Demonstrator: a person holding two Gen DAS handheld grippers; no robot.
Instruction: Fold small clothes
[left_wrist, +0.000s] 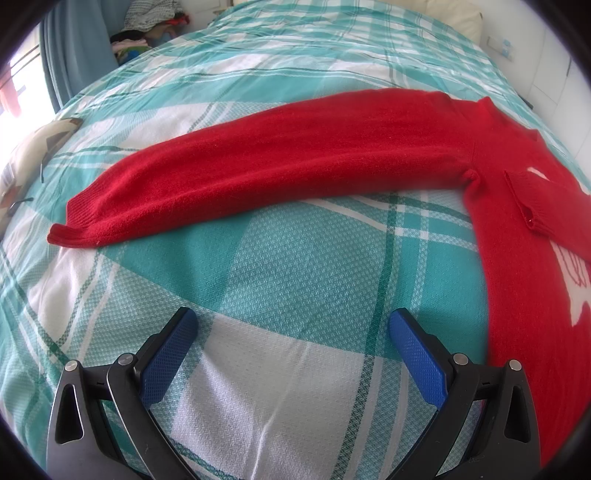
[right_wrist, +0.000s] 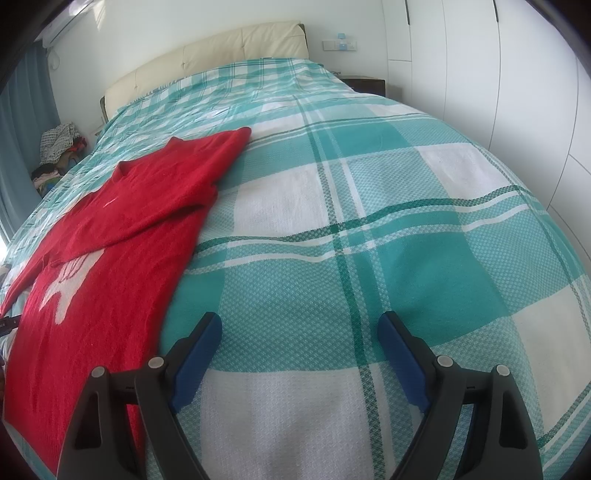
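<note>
Both tongs are spread wide and grasp nothing. The left tongs (left_wrist: 293, 325) hover over the teal-and-white checked woven bed cover (left_wrist: 280, 258); ahead of them one long sleeve (left_wrist: 258, 166) of the red knitted sweater with a white motif (left_wrist: 524, 236) stretches out flat leftward. The right tongs (right_wrist: 299, 328) hover over bare cover, with the sweater's body (right_wrist: 103, 295) just left of them, its other sleeve (right_wrist: 166, 192) folded across the chest.
</note>
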